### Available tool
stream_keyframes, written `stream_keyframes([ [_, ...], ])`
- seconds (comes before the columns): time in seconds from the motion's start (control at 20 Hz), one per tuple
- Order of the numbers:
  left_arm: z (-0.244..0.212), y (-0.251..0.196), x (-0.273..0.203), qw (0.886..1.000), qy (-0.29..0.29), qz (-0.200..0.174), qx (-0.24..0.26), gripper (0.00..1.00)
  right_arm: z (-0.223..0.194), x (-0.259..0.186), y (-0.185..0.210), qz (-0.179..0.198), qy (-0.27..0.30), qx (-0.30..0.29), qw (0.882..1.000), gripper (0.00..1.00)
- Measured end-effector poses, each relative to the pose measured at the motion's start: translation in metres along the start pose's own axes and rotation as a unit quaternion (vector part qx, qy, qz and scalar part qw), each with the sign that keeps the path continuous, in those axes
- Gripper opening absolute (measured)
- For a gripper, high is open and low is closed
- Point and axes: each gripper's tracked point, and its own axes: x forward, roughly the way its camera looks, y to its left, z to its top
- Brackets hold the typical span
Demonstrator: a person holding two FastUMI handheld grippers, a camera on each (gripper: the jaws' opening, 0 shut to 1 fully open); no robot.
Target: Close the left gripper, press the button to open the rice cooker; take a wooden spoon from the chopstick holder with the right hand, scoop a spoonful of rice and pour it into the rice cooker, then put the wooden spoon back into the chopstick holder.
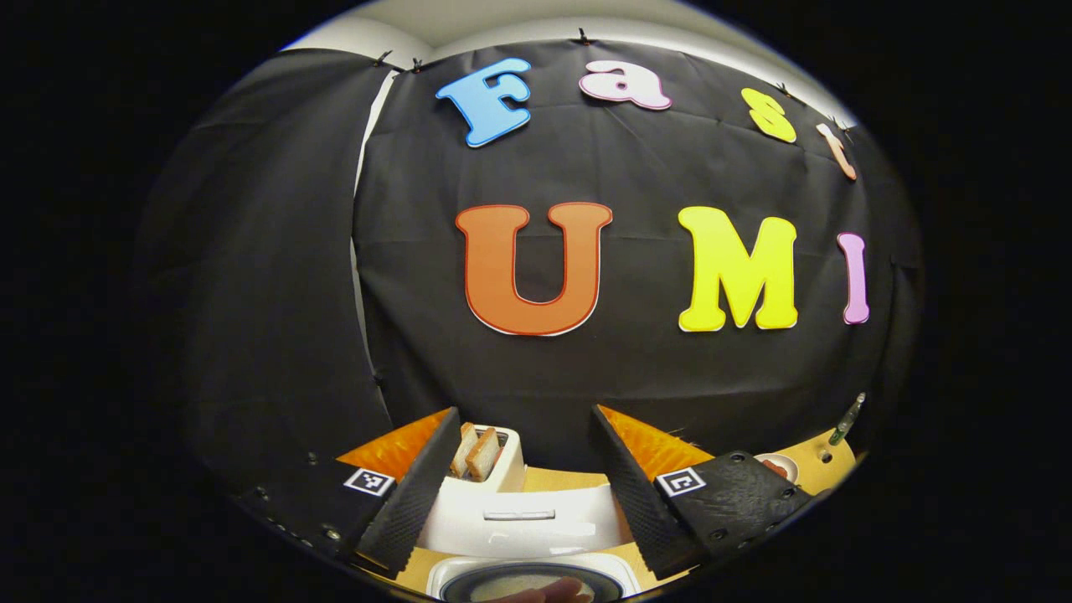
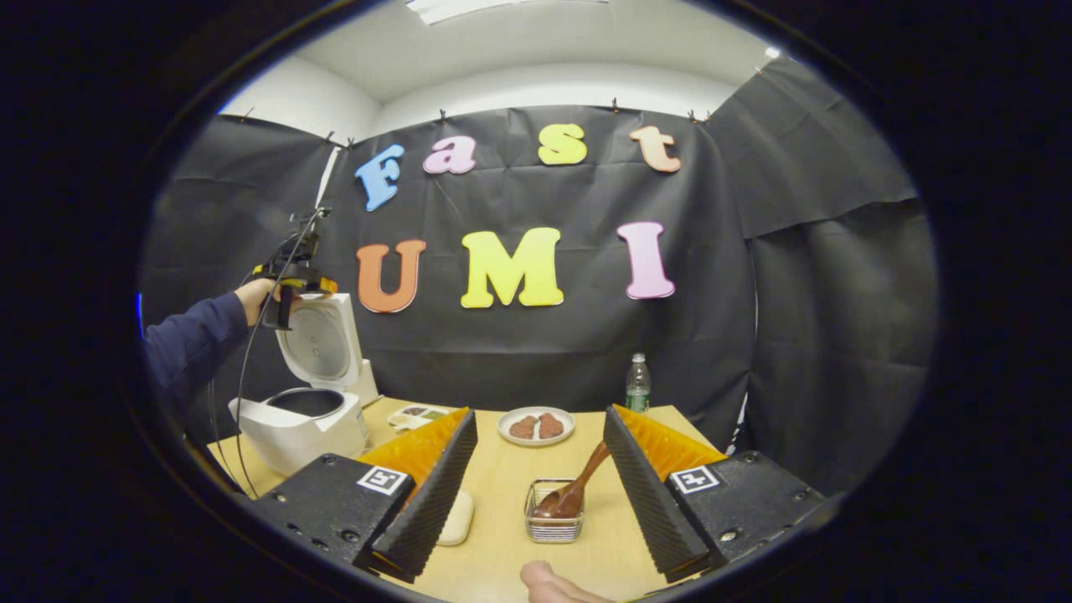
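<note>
Left gripper view: left gripper (image 1: 526,477) has fingers spread wide, nothing between them. It sits above the cooker (image 1: 523,523), lid up in front, pot rim (image 1: 536,578) at bottom edge. Toaster (image 1: 490,461) w/ bread slices stands just behind the cooker. Judging by the raised lid, button step is done; gripper prob. held high to keep clear of the pot mouth.

Right gripper view: right gripper (image 2: 540,477) also has fingers spread, empty, aimed at the holder (image 2: 553,512), a wire basket on the tabletop (image 2: 502,494). Spoon (image 2: 578,486) leans in the holder, handle tilting up-right, so approach looks set for grabbing the handle. Plate (image 2: 536,425) w/ brown food beyond the holder, bottle (image 2: 637,383) behind-right of it, pale soap-like lump left of the holder. Cooker far left of the holder, lid open, w/ a hand holding the left gripper at the lid top. Rice supply: can't tell where.
</note>
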Motion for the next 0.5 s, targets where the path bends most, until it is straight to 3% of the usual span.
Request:
stream_keyframes([
  [0.25, -0.017, -0.001, -0.043, 1.0, 0.015, -0.01, 0.0, 0.99, 0.004, -0.028, 0.008, 0.009, -0.002, 0.015, 1.0, 0.99],
  [0.5, -0.05, 0.002, -0.078, 0.999, 0.039, 0.01, -0.004, 0.98, 0.003, -0.052, 0.022, 0.019, -0.003, 0.036, 0.999, 0.98],
])
